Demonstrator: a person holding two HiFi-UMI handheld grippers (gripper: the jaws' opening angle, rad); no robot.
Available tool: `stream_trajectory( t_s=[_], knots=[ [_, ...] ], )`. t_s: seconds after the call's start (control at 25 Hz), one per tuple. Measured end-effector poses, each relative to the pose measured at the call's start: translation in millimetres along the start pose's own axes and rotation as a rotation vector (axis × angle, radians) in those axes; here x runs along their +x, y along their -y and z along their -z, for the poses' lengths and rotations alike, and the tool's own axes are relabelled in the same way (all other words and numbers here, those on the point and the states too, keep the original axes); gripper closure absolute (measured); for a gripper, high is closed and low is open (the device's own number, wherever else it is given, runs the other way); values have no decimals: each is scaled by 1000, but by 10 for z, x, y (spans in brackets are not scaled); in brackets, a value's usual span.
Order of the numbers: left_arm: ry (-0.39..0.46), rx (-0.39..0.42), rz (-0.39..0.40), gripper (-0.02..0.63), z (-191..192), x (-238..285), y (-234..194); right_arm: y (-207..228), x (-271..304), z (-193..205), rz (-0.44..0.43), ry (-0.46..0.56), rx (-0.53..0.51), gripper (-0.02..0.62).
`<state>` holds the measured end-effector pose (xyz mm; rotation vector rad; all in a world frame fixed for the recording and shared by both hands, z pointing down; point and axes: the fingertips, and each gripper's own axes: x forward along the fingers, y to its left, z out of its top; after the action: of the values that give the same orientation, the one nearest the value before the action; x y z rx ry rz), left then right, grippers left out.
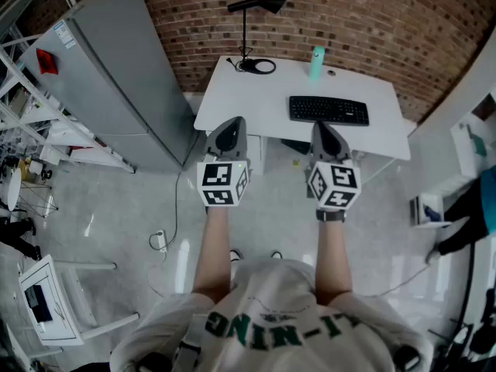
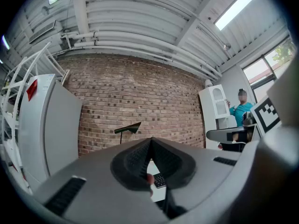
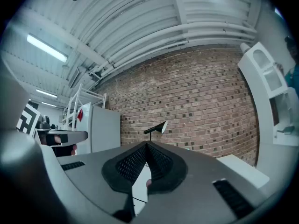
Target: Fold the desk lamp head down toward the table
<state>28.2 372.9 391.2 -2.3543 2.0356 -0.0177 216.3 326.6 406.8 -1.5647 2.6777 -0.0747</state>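
Both grippers level and empty in front of the desk, lamp untouched.

The left gripper [image 1: 230, 126] and right gripper [image 1: 323, 130] are side by side at the near edge of the white desk [image 1: 232, 99], each with jaws closed tip to tip on nothing. The black desk lamp [image 1: 262, 3] stands at the desk's far left corner against the brick wall, well apart from both, with its head up on an upright stem. A keyboard [image 1: 328, 110] lies right of centre, and a teal bottle [image 1: 317, 62] stands beyond it.
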Motion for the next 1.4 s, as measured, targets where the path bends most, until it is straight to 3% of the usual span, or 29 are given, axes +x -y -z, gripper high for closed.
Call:
stream_trajectory(
  t_s=[0.64,0.96,1.4],
  knots=[
    [-51,10,-16,606,230,158,401,297,6,219,-60,-18,46,592],
    [-50,9,-22,604,314,647,54,302,635,309,-79,-16,95,592],
    [-30,-13,41,606,217,2072,-823,489,2106,129,-24,-10,68,592]
  ],
)
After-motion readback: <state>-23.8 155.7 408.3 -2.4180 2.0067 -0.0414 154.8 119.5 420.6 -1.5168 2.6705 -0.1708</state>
